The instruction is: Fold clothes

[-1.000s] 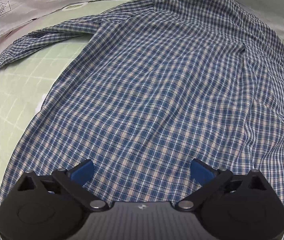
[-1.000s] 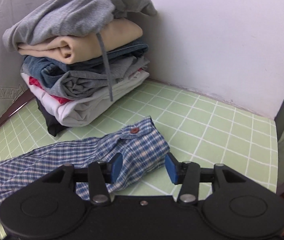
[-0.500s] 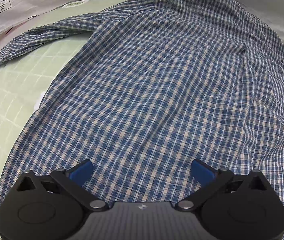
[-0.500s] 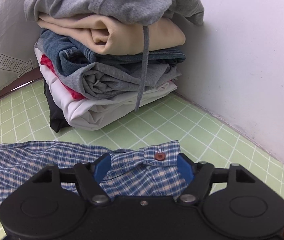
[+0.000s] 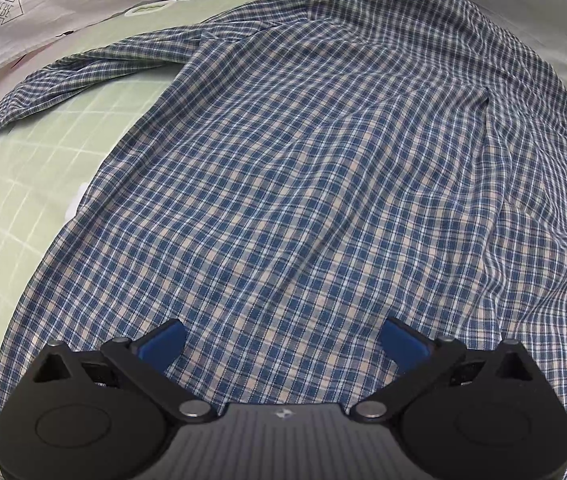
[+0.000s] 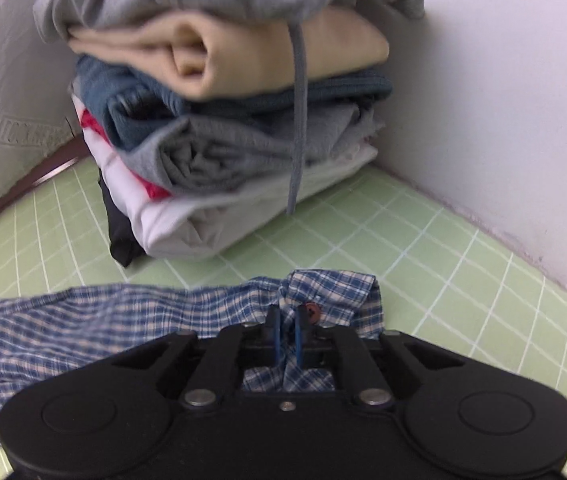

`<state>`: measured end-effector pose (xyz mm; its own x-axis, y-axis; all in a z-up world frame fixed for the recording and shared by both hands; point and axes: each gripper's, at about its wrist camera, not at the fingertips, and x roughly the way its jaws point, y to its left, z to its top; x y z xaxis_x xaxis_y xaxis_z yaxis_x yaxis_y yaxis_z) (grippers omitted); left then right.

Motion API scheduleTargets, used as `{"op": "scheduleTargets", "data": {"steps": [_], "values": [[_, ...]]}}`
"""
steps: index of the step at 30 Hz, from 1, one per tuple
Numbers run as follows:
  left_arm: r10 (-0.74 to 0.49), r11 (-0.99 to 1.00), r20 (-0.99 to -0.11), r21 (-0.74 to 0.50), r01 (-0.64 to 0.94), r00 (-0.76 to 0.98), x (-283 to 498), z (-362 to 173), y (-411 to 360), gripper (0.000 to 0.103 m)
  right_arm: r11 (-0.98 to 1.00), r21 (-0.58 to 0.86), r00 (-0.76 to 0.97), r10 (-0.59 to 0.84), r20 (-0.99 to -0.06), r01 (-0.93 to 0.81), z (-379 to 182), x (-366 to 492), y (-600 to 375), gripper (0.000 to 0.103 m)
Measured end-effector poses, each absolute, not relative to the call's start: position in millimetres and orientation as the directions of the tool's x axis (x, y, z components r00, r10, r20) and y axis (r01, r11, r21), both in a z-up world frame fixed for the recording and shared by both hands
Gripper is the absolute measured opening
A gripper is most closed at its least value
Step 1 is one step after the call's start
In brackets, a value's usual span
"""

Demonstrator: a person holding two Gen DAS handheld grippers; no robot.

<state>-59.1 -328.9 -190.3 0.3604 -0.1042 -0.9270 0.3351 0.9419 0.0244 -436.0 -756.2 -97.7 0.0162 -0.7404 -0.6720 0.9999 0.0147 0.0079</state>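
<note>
So the green grid table (image 6: 443, 248) has my plaid shirt (image 5: 303, 160) spread flat across it, a stack of folded clothes (image 6: 223, 112) in the corner. My left hand-held gripper (image 5: 283, 344) hovers over the shirt, jaws wide apart. My right hand-held gripper (image 6: 287, 336) is closing, pinching the buttoned cuff (image 6: 331, 292).
</note>
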Motion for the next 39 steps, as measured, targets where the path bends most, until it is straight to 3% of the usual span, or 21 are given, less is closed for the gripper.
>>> {"op": "scheduleTargets", "data": {"steps": [5, 7, 12, 14, 15, 20, 24, 27, 31, 35, 39], "values": [[-0.108, 0.941, -0.926, 0.023, 0.338, 0.362, -57, -191, -326, 0.103, 0.037, 0.062, 0.061, -0.895, -0.441, 0.997, -37, -447, -709, 0.007], [-0.108, 0.941, -0.925, 0.023, 0.337, 0.365, -56, -191, -325, 0.103, 0.014, 0.032, 0.026, -0.910, -0.414, 0.999, -36, -449, -693, 0.007], [-0.112, 0.939, -0.924, 0.021, 0.342, 0.366, -51, -190, -322, 0.103, -0.090, -0.115, -0.143, -0.747, -0.650, 0.989, -97, -462, -690, 0.014], [-0.113, 0.939, -0.924, 0.021, 0.344, 0.365, -49, -191, -322, 0.103, -0.148, -0.073, -0.158, -0.711, -0.685, 0.986, -105, -472, -682, 0.034], [-0.112, 0.939, -0.924, 0.021, 0.343, 0.365, -49, -191, -322, 0.103, -0.168, -0.046, -0.153, -0.712, -0.685, 0.985, -104, -474, -678, 0.050], [-0.113, 0.938, -0.924, 0.022, 0.347, 0.365, -48, -192, -327, 0.103, -0.102, -0.005, -0.079, -0.732, -0.676, 0.995, -105, -451, -667, 0.056], [-0.113, 0.940, -0.921, 0.022, 0.341, 0.372, -51, -190, -326, 0.103, 0.031, 0.016, 0.033, -0.723, -0.690, 0.999, -115, -408, -672, 0.066], [-0.112, 0.941, -0.921, 0.022, 0.338, 0.374, -52, -190, -326, 0.103, 0.153, 0.026, 0.129, -0.718, -0.684, 0.988, -116, -365, -676, 0.080], [-0.113, 0.941, -0.920, 0.022, 0.337, 0.375, -53, -189, -326, 0.103, 0.319, 0.057, 0.279, -0.712, -0.644, 0.946, -109, -298, -678, 0.088], [-0.112, 0.942, -0.920, 0.022, 0.334, 0.376, -52, -191, -326, 0.103, 0.440, 0.083, 0.394, -0.686, -0.612, 0.894, -109, -241, -670, 0.089], [-0.112, 0.944, -0.918, 0.022, 0.330, 0.380, -53, -191, -326, 0.103, 0.504, 0.041, 0.406, -0.642, -0.650, 0.862, -129, -210, -662, 0.089]]}}
